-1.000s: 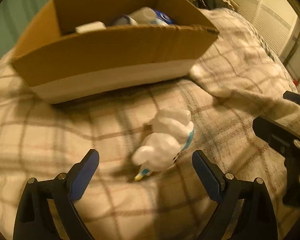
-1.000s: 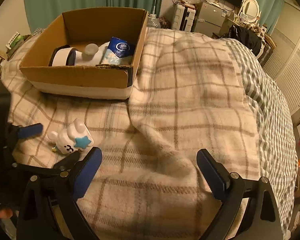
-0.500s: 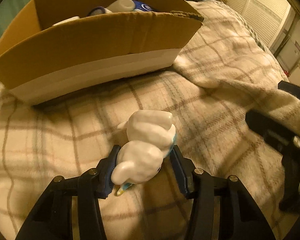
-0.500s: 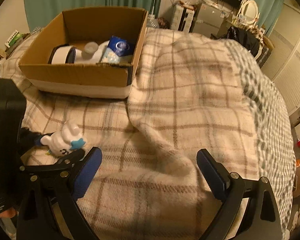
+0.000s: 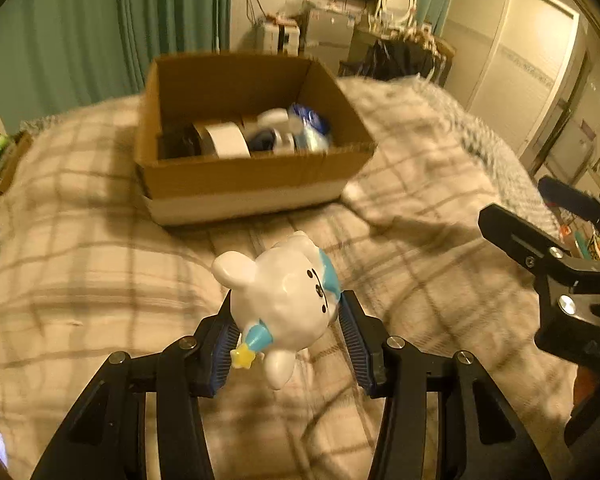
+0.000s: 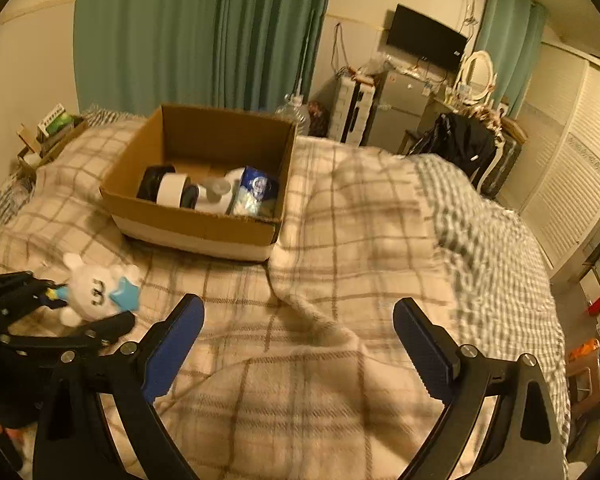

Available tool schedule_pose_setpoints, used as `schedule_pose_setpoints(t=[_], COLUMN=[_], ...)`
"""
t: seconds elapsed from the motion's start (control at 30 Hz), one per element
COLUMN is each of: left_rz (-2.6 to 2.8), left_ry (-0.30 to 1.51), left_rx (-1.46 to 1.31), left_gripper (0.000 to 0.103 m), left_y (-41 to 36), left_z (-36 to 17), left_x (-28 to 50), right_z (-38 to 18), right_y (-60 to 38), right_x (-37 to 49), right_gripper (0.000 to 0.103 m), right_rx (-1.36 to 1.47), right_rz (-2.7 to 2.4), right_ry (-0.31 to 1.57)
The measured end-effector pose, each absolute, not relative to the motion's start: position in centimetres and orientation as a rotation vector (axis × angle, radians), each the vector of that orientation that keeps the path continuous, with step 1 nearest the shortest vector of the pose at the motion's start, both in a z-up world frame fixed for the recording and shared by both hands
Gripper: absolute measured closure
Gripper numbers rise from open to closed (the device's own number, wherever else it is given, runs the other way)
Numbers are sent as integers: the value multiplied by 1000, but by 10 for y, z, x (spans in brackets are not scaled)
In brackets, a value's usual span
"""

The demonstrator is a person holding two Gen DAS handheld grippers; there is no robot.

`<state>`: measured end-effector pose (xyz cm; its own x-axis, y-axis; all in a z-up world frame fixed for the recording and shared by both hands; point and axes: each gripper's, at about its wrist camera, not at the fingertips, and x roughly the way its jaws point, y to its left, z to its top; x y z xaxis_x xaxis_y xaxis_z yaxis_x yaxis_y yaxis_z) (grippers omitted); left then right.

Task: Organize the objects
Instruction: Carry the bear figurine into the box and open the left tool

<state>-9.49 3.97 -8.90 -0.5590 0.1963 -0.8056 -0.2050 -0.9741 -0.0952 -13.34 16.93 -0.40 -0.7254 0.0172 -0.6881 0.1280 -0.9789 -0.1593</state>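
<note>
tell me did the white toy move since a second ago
Yes. The white toy has come up off the plaid blanket, clamped in the left gripper, still short of the cardboard box.

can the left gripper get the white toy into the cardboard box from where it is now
Probably yes. The left gripper is shut on the white toy, and the cardboard box sits just ahead, open-topped, with nothing between them.
</note>
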Motion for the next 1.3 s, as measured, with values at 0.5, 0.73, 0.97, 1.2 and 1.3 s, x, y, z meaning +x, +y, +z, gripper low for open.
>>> schedule_pose_setpoints(t=[0.5, 0.73, 0.97, 1.2, 1.3], left_rz=[2774, 2848, 2857, 2805, 2781], left_ry=[-36, 38, 37, 78, 83], left_rx=[-1012, -971, -1052, -1148, -1197], left_gripper=[53, 53, 53, 53, 53], left_y=[-3, 1, -4, 6, 10], left_z=[35, 58, 33, -26, -52], left_x=[-93, -154, -243, -293, -311], right_z=[105, 129, 113, 57, 27], right_y=[161, 140, 134, 149, 153], right_x=[-132, -189, -263, -341, -364], right_gripper=[7, 7, 7, 7, 8], right_rx=[841, 760, 770, 909, 979], right_rz=[-2822, -2786, -2803, -2786, -2777], right_ry=[225, 187, 156, 9, 10])
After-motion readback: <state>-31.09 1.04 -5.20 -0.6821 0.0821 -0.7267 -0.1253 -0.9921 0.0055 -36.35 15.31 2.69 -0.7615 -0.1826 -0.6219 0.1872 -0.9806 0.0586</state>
